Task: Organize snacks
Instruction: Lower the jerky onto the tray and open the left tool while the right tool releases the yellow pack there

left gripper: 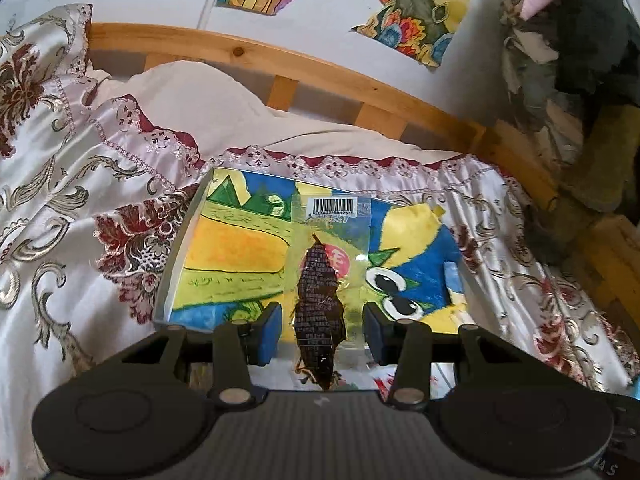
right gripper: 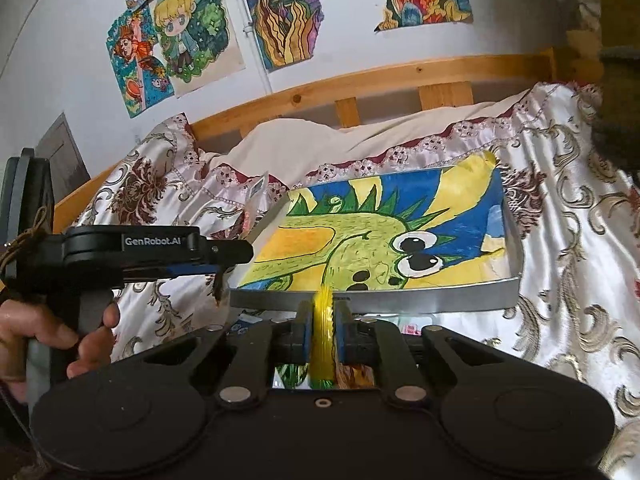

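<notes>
A: Snack packet (left gripper: 324, 280), the clear one with a dark dried piece inside, is between the fingers of the left gripper (left gripper: 322, 330), above the painted tray (left gripper: 236, 248) on the bed cover (left gripper: 80, 208).

B: Is it gripped?

A: The blue pads (left gripper: 269, 334) stand apart from the film at both sides, so I judge the tongs are open. The packet looks light, thin and slippery; better to pinch the flat sealed edge, not the brittle middle.

B: And the right gripper (right gripper: 323, 334)?

A: Its tongs are clamped on a yellow wrapper (right gripper: 322, 332), soft and crinkly, near the front rim of the tray.
</notes>
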A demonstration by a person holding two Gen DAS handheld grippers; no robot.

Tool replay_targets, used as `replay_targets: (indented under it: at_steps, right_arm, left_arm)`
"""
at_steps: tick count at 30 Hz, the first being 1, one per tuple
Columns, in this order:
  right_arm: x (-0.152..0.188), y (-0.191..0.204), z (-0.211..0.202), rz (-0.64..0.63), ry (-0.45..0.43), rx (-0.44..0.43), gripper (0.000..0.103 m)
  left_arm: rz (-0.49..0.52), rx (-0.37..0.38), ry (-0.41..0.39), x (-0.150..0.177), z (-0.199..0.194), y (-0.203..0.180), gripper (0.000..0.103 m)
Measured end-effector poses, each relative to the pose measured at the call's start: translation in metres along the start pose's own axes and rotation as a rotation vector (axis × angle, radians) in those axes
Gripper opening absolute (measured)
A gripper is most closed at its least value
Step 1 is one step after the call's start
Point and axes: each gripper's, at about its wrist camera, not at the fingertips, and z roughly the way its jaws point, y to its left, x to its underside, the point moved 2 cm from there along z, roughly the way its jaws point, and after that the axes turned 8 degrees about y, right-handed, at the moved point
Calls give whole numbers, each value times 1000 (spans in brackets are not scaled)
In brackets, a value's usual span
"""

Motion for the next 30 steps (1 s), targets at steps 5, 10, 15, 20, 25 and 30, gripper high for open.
replay_targets:
  at_steps: [5,10,15,20,25,30]
  right_arm:
    - [-6,1,25,-31,24,13,9]
    - [-16,1,33,-21,20,-26,8]
    - [-39,-6,33,43,-35,-108,0]
    - [-57,-19,55,84,-54,-105,0]
    - [-69,-38,77,156,-81,-85,0]
    - [-74,-66,90,266,-116,-2,0]
  left_arm:
    - [-29,12,-4,-11,18,8,48]
    - [-49,42,-45,-25,26,12,48]
    - [-67,20,-37,-31,37,20,48]
    - [-96,10,-14,-30,51,33,48]
    - [-109,10,-10,-29,58,42,48]
    - [-88,-27,7,-30,64,42,48]
